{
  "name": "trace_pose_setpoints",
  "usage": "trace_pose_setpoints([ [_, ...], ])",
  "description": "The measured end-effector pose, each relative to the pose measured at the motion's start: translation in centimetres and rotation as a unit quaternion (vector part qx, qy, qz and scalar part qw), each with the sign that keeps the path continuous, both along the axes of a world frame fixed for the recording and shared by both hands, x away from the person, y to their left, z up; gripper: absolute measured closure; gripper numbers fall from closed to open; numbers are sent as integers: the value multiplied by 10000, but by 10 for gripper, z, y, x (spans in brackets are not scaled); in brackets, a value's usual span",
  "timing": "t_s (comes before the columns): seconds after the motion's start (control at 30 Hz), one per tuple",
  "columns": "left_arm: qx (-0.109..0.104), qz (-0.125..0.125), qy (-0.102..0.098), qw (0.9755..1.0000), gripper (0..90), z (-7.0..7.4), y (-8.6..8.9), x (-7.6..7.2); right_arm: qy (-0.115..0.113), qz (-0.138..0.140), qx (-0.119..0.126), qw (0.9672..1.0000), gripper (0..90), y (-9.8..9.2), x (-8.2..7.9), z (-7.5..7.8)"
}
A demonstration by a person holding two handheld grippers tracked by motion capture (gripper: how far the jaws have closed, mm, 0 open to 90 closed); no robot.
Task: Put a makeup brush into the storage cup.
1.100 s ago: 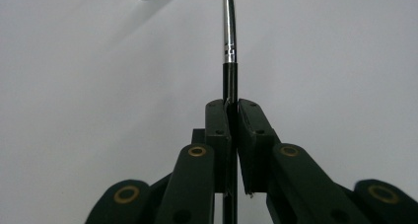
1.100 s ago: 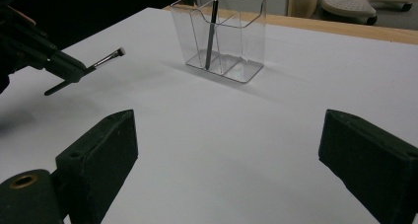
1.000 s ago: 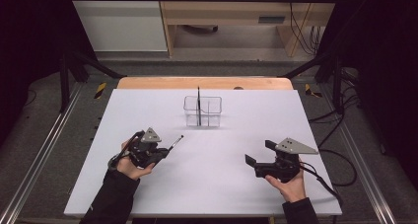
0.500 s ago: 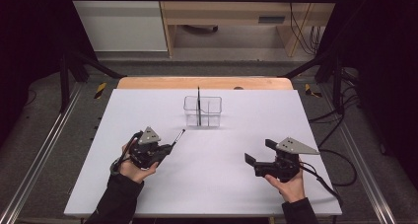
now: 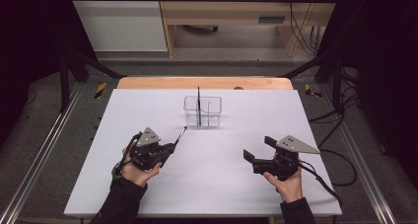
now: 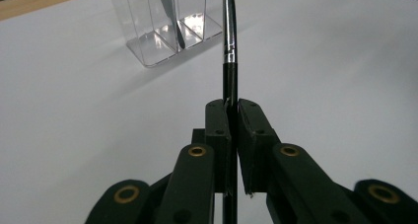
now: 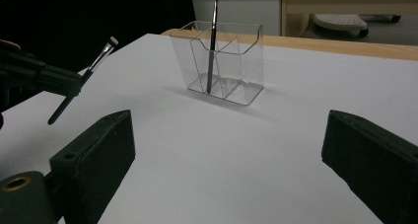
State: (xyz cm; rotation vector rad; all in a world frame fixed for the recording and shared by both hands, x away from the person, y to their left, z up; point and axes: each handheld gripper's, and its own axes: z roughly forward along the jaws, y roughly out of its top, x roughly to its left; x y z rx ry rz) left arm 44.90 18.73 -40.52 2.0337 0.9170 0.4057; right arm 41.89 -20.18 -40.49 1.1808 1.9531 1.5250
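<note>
On the white table [image 5: 222, 184] my left gripper [image 5: 169, 148] is shut on the black handle of a thin makeup brush [image 5: 180, 134], whose pale tip points up and away toward a clear divided organizer [image 5: 209, 116]. A second dark brush [image 5: 198, 101] stands upright in the organizer. In the left gripper view the jaws [image 6: 230, 106] pinch the brush handle [image 6: 229, 73], with the organizer [image 6: 162, 31] beyond. My right gripper [image 5: 257, 148] rests at the right with its jaws wide apart and nothing between them. The right gripper view looks between its jaws [image 7: 227, 123] at the organizer [image 7: 231, 66] and the held brush [image 7: 91, 68].
A wooden strip [image 5: 204, 82] borders the table's far edge. Metal rails [image 5: 44, 150] run along both sides. Cables [image 5: 340, 165] trail on the floor to the right. White surface lies between the two grippers and around the organizer.
The left gripper has nudged forward and the brush tip has risen slightly toward the organizer. The right gripper has kept still.
</note>
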Motion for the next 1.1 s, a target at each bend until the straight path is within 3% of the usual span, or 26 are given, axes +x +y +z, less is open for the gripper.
trace_pose_setpoints([
  [0.57, -315, 52, -87, 9995, 832, 3, -7, -6, -49, 12, 245, 9997, 57, 16, 7, 8],
  [1.1, -446, 15, -283, 9986, 832, 5, -14, -12, -83, 195, 403, 9990, 63, 40, 15, 18],
])
